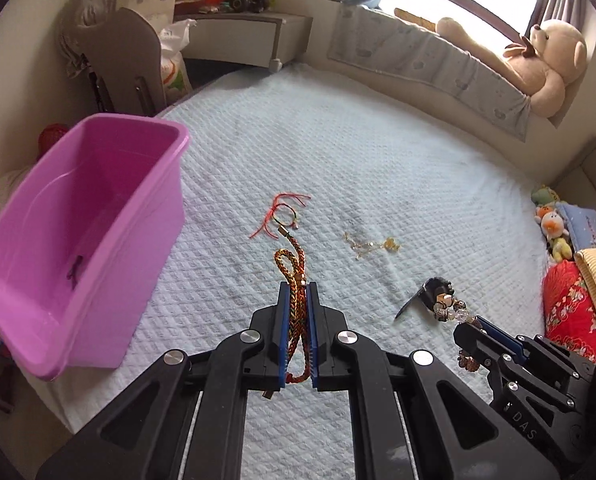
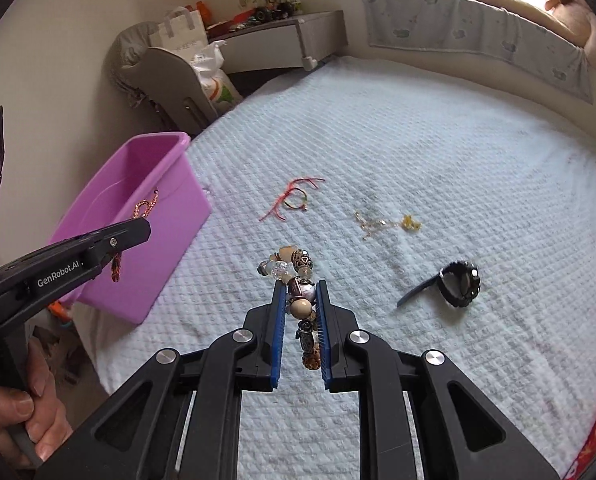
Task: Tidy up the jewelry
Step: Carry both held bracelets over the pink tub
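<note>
My left gripper [image 1: 298, 286] is shut on a braided red-gold cord bracelet [image 1: 294, 268], held above the bed. The cord bracelet [image 2: 146, 206] also shows in the right wrist view, dangling from the left gripper [image 2: 146, 226] in front of the pink tub [image 2: 138, 216]. My right gripper [image 2: 301, 284] is shut on a beaded bracelet [image 2: 292, 266] with cream, clear and brown beads; it appears in the left wrist view as the right gripper [image 1: 473, 322] with the beaded bracelet [image 1: 449, 308]. The pink tub [image 1: 78, 220] stands at the bed's left edge.
On the pale blue quilt [image 1: 377, 160] lie a red string bracelet [image 1: 284, 216], a thin gold chain [image 1: 371, 245] and a black watch [image 2: 455, 278]. A grey chair [image 1: 126, 60] and a nightstand [image 1: 254, 36] stand behind. Soft toys and cushions [image 1: 569, 304] line the right side.
</note>
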Available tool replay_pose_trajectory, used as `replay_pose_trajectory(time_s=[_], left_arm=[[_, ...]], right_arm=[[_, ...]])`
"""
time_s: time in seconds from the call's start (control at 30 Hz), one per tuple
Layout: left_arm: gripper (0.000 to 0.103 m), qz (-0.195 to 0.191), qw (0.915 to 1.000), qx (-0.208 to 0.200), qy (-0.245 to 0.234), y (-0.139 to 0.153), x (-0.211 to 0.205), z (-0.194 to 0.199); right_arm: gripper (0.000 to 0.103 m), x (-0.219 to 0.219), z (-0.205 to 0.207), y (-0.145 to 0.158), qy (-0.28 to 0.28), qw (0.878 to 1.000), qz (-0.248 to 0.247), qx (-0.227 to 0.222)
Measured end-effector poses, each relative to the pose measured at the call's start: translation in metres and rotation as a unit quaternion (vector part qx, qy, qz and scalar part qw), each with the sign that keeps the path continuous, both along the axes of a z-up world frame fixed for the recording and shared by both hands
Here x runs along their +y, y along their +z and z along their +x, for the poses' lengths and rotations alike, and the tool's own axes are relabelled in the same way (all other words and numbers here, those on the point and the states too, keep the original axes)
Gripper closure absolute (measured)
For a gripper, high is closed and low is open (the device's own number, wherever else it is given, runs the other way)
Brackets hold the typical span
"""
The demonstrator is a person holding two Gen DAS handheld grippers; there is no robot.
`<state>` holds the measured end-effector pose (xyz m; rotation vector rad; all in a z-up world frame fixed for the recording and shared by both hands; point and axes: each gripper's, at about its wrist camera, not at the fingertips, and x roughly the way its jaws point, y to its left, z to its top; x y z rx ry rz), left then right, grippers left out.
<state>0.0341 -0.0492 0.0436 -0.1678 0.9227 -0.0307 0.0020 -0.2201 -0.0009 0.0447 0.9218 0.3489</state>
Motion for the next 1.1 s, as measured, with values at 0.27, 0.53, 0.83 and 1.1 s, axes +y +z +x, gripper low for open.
replay_pose_trajectory(time_s=[0.27,0.53,0.83,1.1], left_arm=[[0.095,0.027,0.9976,-0.024,0.06,0.077,0.066,-0.025],[0.095,0.037,0.9953,-0.028,0.085,0.1,0.172,-0.011],[0.095,0.021,0.997,0.031,0.067,0.048,0.271,0.021],[0.095,0.004,0.9967,0.072,0.038,0.005,0.303,0.045]], right_arm=[[0.089,0.059,0.01,0.072,0.074,0.997,0.028,-0.017],[0.089,0.178,0.038,0.102,0.116,0.992,0.038,-0.016],[0.089,0.3,0.082,0.073,0.134,0.99,0.011,0.045],[0.089,0.361,0.113,0.028,0.134,0.984,-0.026,0.117]])
